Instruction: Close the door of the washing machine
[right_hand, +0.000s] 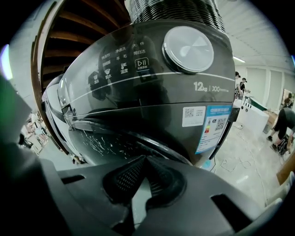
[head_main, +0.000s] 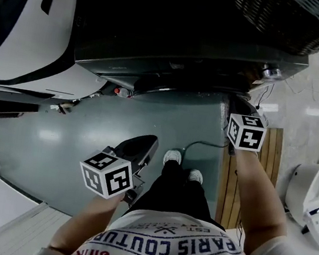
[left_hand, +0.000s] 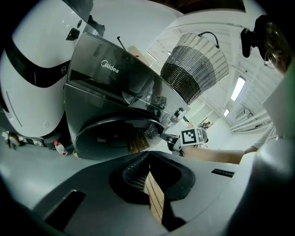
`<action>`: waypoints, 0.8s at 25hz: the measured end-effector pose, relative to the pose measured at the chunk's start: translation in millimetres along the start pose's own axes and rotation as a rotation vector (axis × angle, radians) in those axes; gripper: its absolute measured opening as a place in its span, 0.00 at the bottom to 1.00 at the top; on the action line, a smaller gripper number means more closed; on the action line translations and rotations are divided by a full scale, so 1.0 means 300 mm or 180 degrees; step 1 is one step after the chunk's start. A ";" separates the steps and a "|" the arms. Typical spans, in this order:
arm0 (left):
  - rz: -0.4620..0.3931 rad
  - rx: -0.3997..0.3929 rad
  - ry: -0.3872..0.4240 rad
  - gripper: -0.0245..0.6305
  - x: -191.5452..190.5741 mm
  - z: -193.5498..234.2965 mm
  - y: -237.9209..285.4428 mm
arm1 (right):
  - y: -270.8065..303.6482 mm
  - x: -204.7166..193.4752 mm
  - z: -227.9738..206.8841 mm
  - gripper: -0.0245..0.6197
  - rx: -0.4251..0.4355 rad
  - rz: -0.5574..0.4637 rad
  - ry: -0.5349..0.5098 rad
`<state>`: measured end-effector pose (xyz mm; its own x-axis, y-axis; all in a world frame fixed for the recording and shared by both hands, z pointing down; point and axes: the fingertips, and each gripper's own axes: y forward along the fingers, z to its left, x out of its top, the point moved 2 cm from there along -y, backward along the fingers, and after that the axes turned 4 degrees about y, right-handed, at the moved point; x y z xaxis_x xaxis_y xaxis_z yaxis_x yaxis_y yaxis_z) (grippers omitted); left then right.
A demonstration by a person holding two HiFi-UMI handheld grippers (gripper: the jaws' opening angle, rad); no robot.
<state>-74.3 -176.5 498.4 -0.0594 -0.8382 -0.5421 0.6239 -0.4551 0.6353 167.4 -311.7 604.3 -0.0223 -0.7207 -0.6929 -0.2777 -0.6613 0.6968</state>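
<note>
"Where was the door at that moment?"

"Low on the front of the dark washing machine, its round glass lying close against the cabinet. Neither view showed whether it had latched."

"And the right gripper?"

"It was held out in front of the person's right arm, close up to the machine. Its jaws were together at the tips with nothing between them, and the tips pointed at the lower rim of the door. I couldn't tell whether they touched it."

"The left gripper?"

"That one was lower and farther back, by the person's left side and well apart from the machine. Its jaws also met at the tips and held nothing. Only a slatted wooden board showed through the gap behind them."

"Where did that board lie?"

"On the grey floor, to the person's right, running up to the machine's right corner."

"Anything on or around the machine?"

"A woven basket stood on top of it. A white appliance stood just beside it on the left, and a small red-capped bottle sat on the floor near where the two met."
</note>
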 end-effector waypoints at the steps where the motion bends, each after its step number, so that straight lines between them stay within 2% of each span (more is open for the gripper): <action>1: -0.0012 -0.0007 0.0008 0.07 0.007 -0.006 -0.001 | 0.000 0.000 0.002 0.07 0.0028 0.0026 0.0011; 6: -0.0095 -0.0043 0.0041 0.07 0.021 -0.055 -0.013 | -0.015 -0.005 0.015 0.07 0.0332 0.0082 0.0388; 12: -0.0268 -0.0067 0.0114 0.07 0.029 -0.128 -0.065 | -0.163 0.023 0.061 0.07 0.0560 -0.0038 0.0266; 17: -0.0509 -0.0102 0.0160 0.07 0.040 -0.234 -0.132 | -0.399 0.071 0.192 0.07 0.1204 -0.0164 0.0281; 20: -0.0641 -0.0151 0.0230 0.07 0.038 -0.320 -0.179 | -0.569 0.104 0.259 0.07 0.1469 -0.0267 0.0263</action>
<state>-33.8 -132.8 405.3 -0.1317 -0.7074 -0.6945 0.6412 -0.5951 0.4845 139.4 -205.1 449.4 0.0897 -0.6953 -0.7131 -0.6735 -0.5698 0.4709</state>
